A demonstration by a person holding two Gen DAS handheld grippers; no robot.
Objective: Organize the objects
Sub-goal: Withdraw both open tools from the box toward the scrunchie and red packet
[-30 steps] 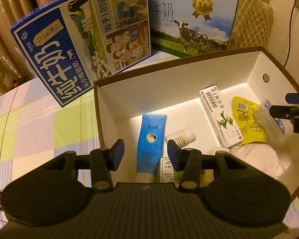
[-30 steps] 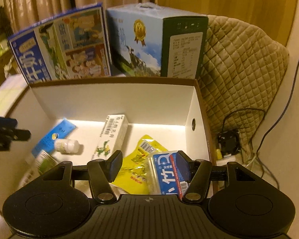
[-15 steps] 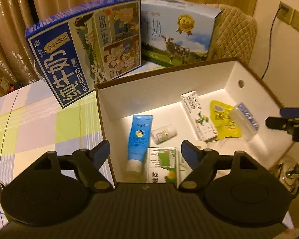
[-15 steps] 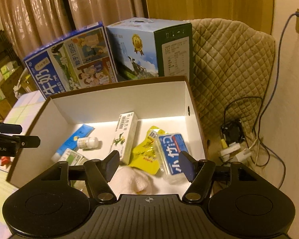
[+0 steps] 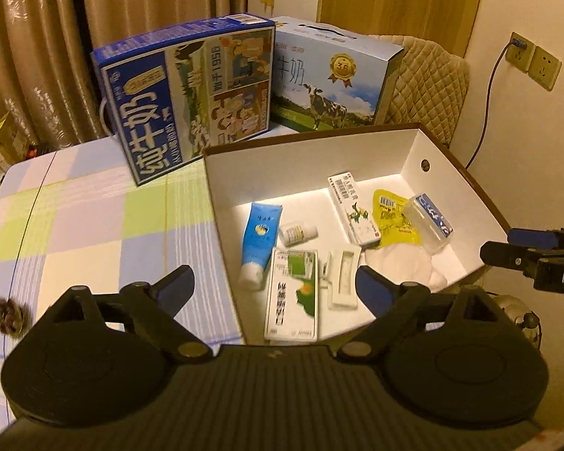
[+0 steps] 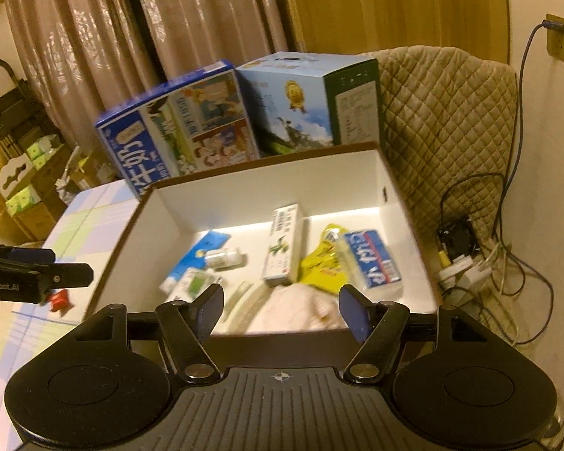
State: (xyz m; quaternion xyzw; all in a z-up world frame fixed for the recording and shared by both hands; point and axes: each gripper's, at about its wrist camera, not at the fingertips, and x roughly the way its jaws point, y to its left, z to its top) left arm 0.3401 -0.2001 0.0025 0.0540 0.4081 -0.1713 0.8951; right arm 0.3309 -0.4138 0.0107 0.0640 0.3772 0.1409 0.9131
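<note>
White-walled box (image 5: pixel 304 158) sits on the checked counter (image 5: pixel 94 218), w/ everything visible already inside: blue tube (image 5: pixel 258 236) at 9 o'clock of the floor, small bottle (image 5: pixel 297 233) just beside it, long carton (image 5: pixel 353 208) near centre, yellow pouch (image 5: pixel 393 218) and tissue pack (image 5: pixel 430 221) at 3 o'clock, green-white carton (image 5: pixel 292 295) and white tray (image 5: pixel 342 280) at 6 o'clock, soft white cloth (image 5: pixel 406 263) toward 4.

Left gripper (image 5: pixel 274 285) — fingers spread wide, nothing between them, hanging above the box's near-left corner. Right gripper (image 6: pixel 280 310) likewise released and empty, over the near rim.

Judgement: packing looks close to done. A dark clump (image 5: pixel 5 315) lies on the counter at 8 o'clock of the left view, and something red (image 6: pixel 58 298) shows at 9 o'clock of the right view — too blurred to name. If those belong, next pick should be a straight drop from above, fingers wide until astride, then place into the bare floor at 12 o'clock, clear of the bottle, which prob. rolls.
</note>
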